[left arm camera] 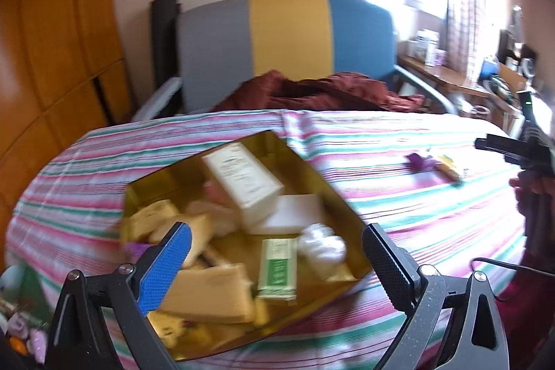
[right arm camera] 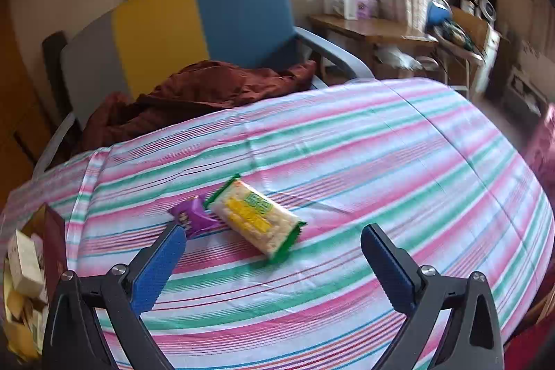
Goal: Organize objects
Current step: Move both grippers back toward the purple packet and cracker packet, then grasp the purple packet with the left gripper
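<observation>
A gold box (left arm camera: pixel 163 174) lies on the striped bed cover, holding a white carton (left arm camera: pixel 242 182), a green and white packet (left arm camera: pixel 277 267), a crumpled white wad (left arm camera: pixel 322 248) and several tan packets. My left gripper (left arm camera: pixel 275 243) is open and empty, just above the box. My right gripper (right arm camera: pixel 274 247) is open and empty, close above a clear rice-cracker packet with green ends (right arm camera: pixel 255 217) and beside a purple wrapper (right arm camera: pixel 192 215). Both snacks show small in the left wrist view (left arm camera: pixel 433 163). The box also shows at the left edge of the right wrist view (right arm camera: pixel 52 231).
The striped cover (right arm camera: pixel 381 162) spans a raised bed. A grey, yellow and blue chair (left arm camera: pixel 288 33) stands behind with a dark red garment (left arm camera: pixel 322 91) on it. A wooden desk with clutter (right arm camera: pixel 374 26) is at the right; a wooden wardrobe (left arm camera: pixel 55 33) at the left.
</observation>
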